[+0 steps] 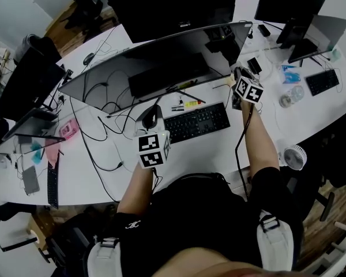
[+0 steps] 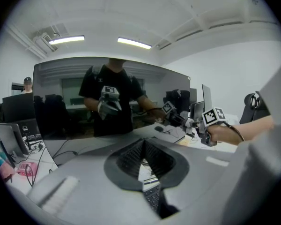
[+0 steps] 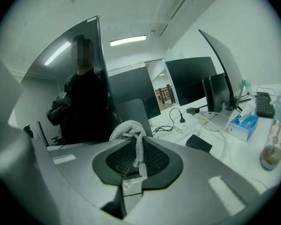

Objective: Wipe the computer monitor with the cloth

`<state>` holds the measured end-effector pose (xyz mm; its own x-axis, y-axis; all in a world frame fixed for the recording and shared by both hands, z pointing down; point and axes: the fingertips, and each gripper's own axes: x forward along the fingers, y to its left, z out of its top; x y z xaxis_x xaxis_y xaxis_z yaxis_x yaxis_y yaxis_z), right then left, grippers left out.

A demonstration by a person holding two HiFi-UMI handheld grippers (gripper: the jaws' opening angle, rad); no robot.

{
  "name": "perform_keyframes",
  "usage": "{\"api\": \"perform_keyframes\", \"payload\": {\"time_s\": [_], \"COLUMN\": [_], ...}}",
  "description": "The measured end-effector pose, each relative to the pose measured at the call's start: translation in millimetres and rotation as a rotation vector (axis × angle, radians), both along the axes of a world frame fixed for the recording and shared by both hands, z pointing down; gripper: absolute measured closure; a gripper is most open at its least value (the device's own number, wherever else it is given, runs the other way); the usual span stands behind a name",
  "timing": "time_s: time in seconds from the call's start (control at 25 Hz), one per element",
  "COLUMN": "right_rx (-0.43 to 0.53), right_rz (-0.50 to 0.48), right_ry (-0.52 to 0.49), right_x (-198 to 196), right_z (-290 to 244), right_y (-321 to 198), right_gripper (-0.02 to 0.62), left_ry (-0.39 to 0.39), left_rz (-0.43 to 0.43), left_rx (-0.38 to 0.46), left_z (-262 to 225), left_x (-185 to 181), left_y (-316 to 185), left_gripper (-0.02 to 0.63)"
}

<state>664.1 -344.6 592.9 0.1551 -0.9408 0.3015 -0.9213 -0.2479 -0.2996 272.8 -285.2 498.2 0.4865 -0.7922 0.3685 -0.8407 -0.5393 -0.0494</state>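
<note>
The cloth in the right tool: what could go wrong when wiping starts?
Only a small bunch of the cloth sticks out past the right tool, so its hard tips might scratch the monitor.
The narrow pinch might let the cloth slip out during rubbing.
A bottle and cables lie close by; a wide sweep could hit them.

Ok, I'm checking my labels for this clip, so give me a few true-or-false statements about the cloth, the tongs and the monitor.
1. The right gripper pinches a white cloth in its tongs. True.
2. The left gripper also holds a cloth. False: its tongs are shut on nothing.
3. A black keyboard lies in front of the curved monitor. True.
4. The monitor shows a bright picture. False: its screen is dark.
</note>
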Motion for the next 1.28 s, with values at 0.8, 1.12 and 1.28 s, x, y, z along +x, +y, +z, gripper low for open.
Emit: {"api": "perform_keyframes", "payload": {"time_s": [0.8, 1.12, 1.28], "right_rx": [0.193, 0.269, 0.295], "right_rz": [-0.026, -0.026, -0.018], "right_ry": [0.158, 0.216, 0.252], "right_x": [1.0, 6.7, 6.5], "right_z": [-142.5, -204.2, -228.5], "right_y": [1.4, -0.4, -0.5], "right_gripper": [0.561, 0.561, 0.561], "left_ry": [0.086, 0.099, 0.098], "left_rz": [-0.045, -0.028, -0.032], "left_rx": [0.039, 0.057, 0.061], "left_z": [-21.9, -28.2, -29.8], "left_x": [-23.4, -18.6, -21.6], "left_y": [2.5, 9.5, 12.3], "left_gripper": [0.555, 0.555, 0.555]}}
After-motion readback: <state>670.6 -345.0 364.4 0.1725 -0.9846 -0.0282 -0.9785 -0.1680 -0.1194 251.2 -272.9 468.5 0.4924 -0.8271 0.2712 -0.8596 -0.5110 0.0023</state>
